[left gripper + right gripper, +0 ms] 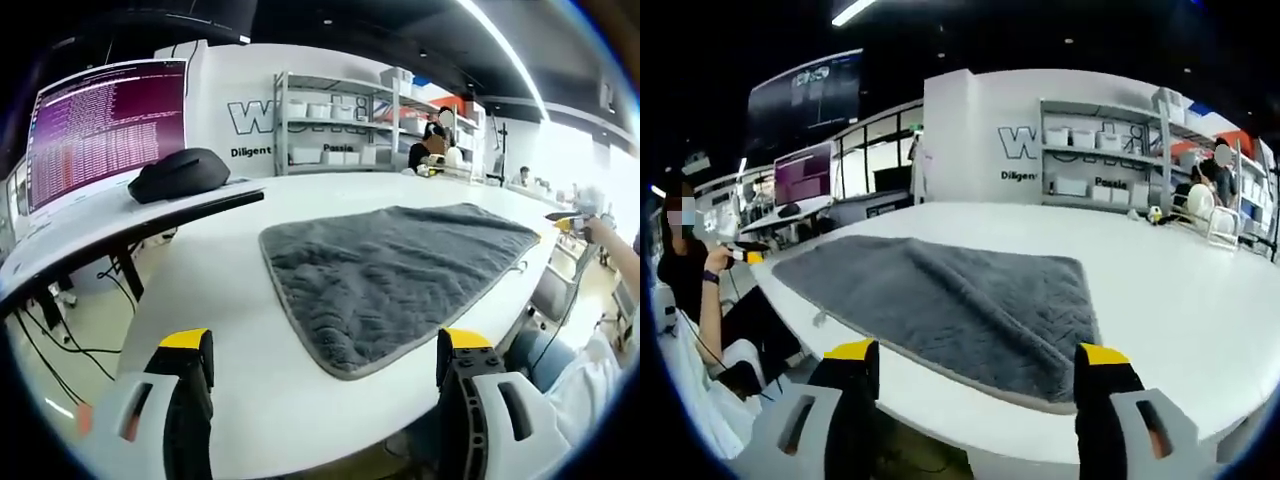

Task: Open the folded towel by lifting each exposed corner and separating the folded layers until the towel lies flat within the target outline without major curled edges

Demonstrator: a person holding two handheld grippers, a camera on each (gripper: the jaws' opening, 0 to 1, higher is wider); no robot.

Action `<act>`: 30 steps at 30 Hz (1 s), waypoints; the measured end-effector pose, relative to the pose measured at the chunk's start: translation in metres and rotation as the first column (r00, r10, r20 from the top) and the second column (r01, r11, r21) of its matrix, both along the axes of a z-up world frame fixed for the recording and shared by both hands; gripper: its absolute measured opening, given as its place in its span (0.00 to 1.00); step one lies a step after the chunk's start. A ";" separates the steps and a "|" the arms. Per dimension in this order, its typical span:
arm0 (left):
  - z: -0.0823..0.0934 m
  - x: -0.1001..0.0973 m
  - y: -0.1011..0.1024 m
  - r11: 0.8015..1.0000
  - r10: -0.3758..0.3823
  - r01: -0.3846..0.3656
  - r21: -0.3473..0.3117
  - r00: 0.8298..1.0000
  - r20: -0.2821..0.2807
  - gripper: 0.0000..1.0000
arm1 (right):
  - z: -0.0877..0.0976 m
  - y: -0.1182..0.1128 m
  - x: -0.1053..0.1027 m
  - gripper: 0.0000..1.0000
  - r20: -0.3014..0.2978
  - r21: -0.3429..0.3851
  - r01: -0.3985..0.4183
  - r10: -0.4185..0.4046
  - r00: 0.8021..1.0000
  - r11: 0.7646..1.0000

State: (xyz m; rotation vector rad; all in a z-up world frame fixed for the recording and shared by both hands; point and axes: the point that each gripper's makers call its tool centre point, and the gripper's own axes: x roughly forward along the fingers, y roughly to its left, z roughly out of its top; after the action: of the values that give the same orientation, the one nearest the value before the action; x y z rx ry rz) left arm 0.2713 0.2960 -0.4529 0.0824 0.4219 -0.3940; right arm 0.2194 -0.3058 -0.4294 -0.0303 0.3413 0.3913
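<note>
Yellow-tipped jaws of the left gripper (327,360) stand apart, empty, short of the grey towel (395,270). Towel lies spread on the white table (220,300), long axis along the near table edge. Right gripper (977,372) likewise parted, empty.

Towel (395,270): one, grey, on the white desk (240,300).

Tools: two. Left tool (328,375): two yellow-tipped jaws, standing apart, nothing between them. Right tool (980,385): two yellow-tipped jaws, standing apart, nothing between them.

Desks: one large white desk under the towel; one side desk (120,215) beside it.

Mouse (180,173): one, black, on the side desk.

Monitor (105,125): one, lit, by the mouse. Further monitors in the right tool view, far left: count cannot be told.

Shelf units (340,120): one against the wall, several bins on it; exact bin count too small to tell.

People: several around the room, exact count unclear.
</note>
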 end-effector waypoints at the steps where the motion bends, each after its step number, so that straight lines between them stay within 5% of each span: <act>1: 0.000 0.000 0.000 1.000 -0.001 0.001 0.001 1.000 0.000 0.91 | 0.001 0.004 -0.002 0.85 0.002 -0.005 -0.008 0.008 1.000 1.000; 9: 0.001 -0.002 -0.003 1.000 -0.009 0.009 0.008 1.000 0.001 0.91 | 0.011 0.021 -0.010 0.99 0.019 -0.030 -0.029 0.029 0.999 0.999; 30: -0.002 -0.004 -0.008 0.999 -0.038 0.039 0.026 0.999 -0.013 0.91 | 0.013 0.014 -0.007 0.99 0.018 -0.046 0.031 -0.030 0.999 0.998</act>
State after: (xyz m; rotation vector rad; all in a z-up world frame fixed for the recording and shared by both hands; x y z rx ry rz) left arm 0.2672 0.2879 -0.4552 0.1142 0.4380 -0.4272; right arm 0.2120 -0.2917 -0.4162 -0.0735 0.3333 0.3526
